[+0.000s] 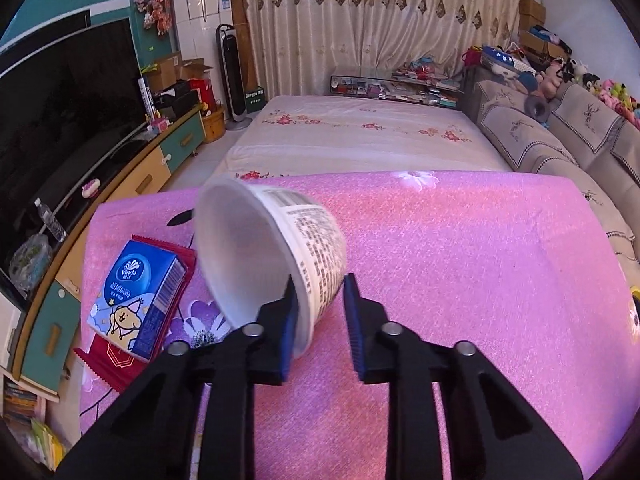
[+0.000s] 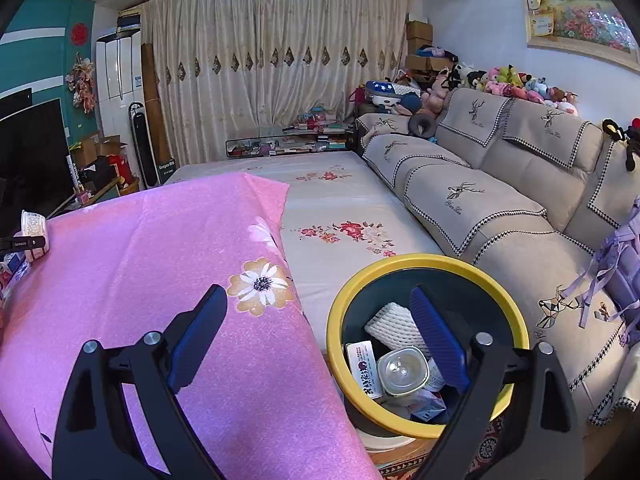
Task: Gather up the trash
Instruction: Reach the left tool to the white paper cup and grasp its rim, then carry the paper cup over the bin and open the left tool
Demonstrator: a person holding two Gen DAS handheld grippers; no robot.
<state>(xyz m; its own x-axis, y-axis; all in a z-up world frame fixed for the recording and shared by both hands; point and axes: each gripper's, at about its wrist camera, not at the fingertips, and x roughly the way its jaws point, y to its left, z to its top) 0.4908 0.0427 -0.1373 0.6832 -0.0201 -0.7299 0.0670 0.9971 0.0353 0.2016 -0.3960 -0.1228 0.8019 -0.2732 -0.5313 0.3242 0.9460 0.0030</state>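
The blue tissue pack [image 1: 138, 300], at about eight o'clock in the left wrist view, carries the brand "Vinda" in white on a round blue emblem; the characters beneath it are too small to read. The tipped paper cup [image 1: 276, 256] near the centre bears dense printed text and a barcode, none of it legible. At eleven o'clock, a dark green box [image 1: 255, 99] by the tower fan shows a blurred white word.
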